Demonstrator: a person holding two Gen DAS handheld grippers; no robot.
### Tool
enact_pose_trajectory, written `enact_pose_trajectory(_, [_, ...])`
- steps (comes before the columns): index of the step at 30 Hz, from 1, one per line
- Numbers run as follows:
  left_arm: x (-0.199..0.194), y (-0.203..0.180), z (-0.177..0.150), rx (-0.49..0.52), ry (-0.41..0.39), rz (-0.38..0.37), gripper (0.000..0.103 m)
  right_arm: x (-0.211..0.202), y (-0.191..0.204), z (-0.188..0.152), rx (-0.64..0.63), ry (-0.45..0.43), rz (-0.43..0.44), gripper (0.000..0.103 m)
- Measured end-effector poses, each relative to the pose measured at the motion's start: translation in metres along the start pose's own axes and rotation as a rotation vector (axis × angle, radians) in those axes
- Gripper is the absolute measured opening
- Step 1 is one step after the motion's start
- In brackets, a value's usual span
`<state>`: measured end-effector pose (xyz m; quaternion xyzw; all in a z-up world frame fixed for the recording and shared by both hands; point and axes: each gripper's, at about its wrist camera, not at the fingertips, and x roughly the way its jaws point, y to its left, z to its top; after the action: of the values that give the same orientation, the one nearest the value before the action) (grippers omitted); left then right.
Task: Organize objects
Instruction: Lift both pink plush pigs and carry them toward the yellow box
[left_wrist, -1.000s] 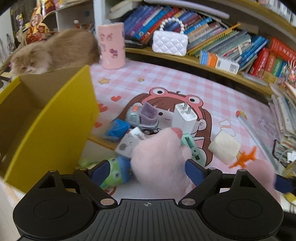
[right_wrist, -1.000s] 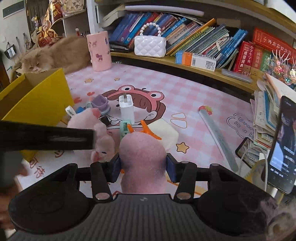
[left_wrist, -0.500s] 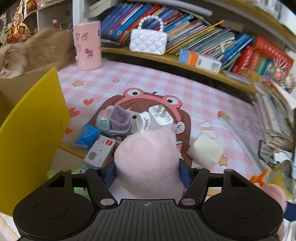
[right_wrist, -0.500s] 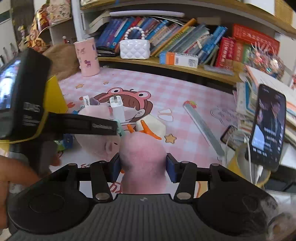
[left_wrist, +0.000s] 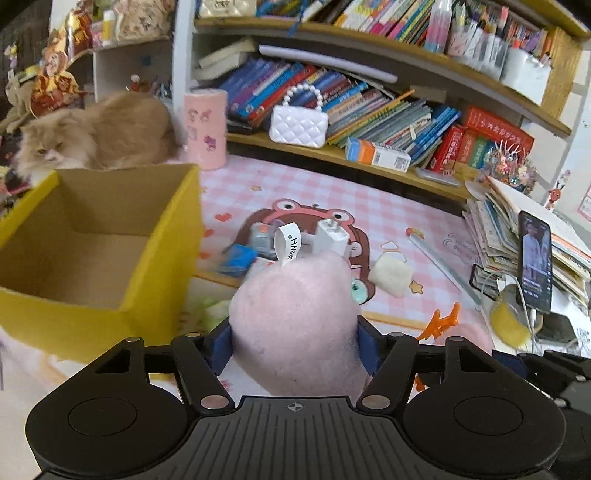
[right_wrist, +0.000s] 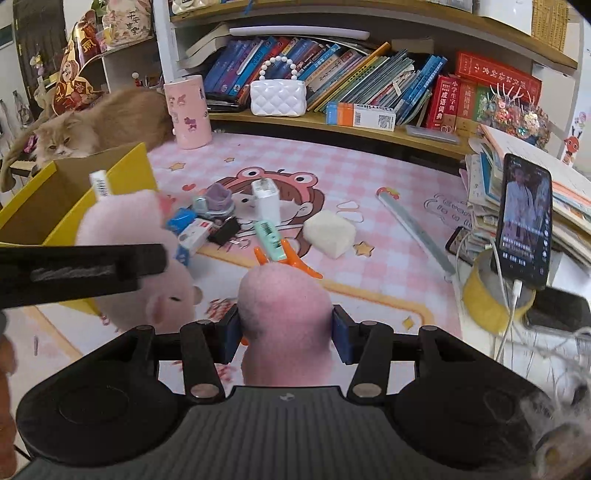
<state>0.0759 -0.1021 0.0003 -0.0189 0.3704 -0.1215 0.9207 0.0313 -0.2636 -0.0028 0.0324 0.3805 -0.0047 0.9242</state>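
Gripping pink plush (left_wrist: 295, 325), your left gripper (left_wrist: 295, 343) has blue pads pressed into both its sides; white tag (left_wrist: 288, 245) sticks up at 12 o'clock. Yellow box (left_wrist: 162, 236) open at 10 o'clock, cat (left_wrist: 99, 136) behind it. Toy pile (left_wrist: 258, 243) on pink mat (left_wrist: 369, 195) past plush.

Right view: your right gripper (right_wrist: 284, 332) clamps another part of plush (right_wrist: 284, 317). Plush head (right_wrist: 125, 221) at 9 o'clock, under left gripper's arm (right_wrist: 81, 269), against box (right_wrist: 122, 173). Orange clip (right_wrist: 295, 262) at 12 o'clock, phone (right_wrist: 524, 221) at 3.
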Motion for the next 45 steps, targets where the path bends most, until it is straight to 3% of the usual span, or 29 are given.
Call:
enact_pose_trajectory(15, [-0.088, 0.105, -0.041, 0.034, -0.036, -0.032, 0.066, -0.047, 0.115, -0.040, 0.047, -0.049, -0.038, 0.047])
enact_pose_trajectory(29, [-0.137, 0.200, -0.076, 0.037, -0.025, 0.042, 0.066, -0.075, 0.239, -0.083, -0.014, -0.041, 0.014, 0.047])
enact_pose_trajectory(45, [-0.161, 0.244, -0.085, 0.043, -0.046, 0.058, 0.067, -0.083, 0.296, -0.088, -0.037, -0.052, 0.053, 0.047])
